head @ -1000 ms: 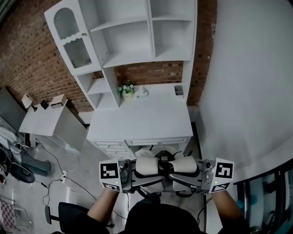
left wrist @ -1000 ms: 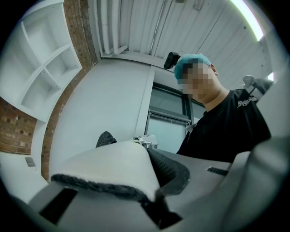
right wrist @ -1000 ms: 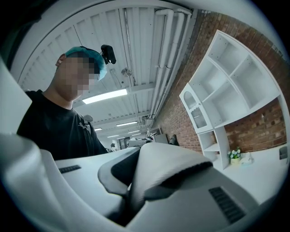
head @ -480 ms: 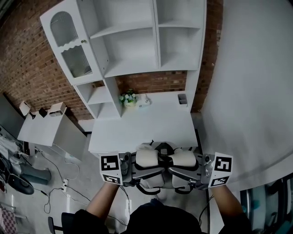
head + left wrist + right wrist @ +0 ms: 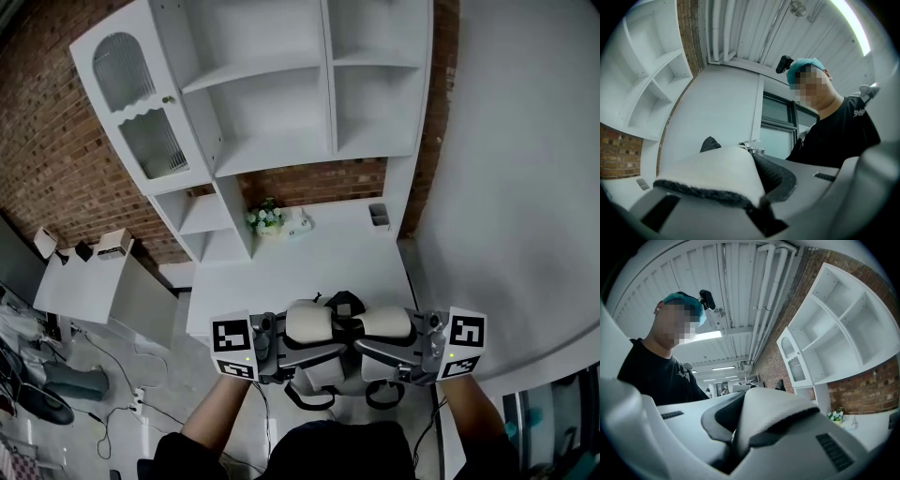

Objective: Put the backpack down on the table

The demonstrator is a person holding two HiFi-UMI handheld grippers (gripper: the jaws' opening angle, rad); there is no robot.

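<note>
A white backpack with black trim hangs by its two padded shoulder straps, its body [image 5: 323, 377] sagging at the white table's [image 5: 309, 267] front edge. My left gripper [image 5: 281, 345] is shut on the left strap [image 5: 307, 323], my right gripper [image 5: 386, 345] on the right strap [image 5: 386, 323]. In the left gripper view the left gripper [image 5: 754, 208] pinches the white strap [image 5: 710, 173] with its dark mesh edge. The right gripper view shows the right gripper [image 5: 733, 446] pinching the other strap [image 5: 773, 408]. Both grippers point toward each other, roughly level.
A small flower pot [image 5: 265, 218] and a grey cup [image 5: 379, 215] stand at the table's back, under a white shelf hutch [image 5: 272, 94]. A white wall [image 5: 525, 187] rises on the right. A low side table [image 5: 80, 281] and floor cables lie to the left.
Both grippers carried the backpack forward and slightly up toward the table. Its top now overlaps the table's front edge. Neither grip has changed.
</note>
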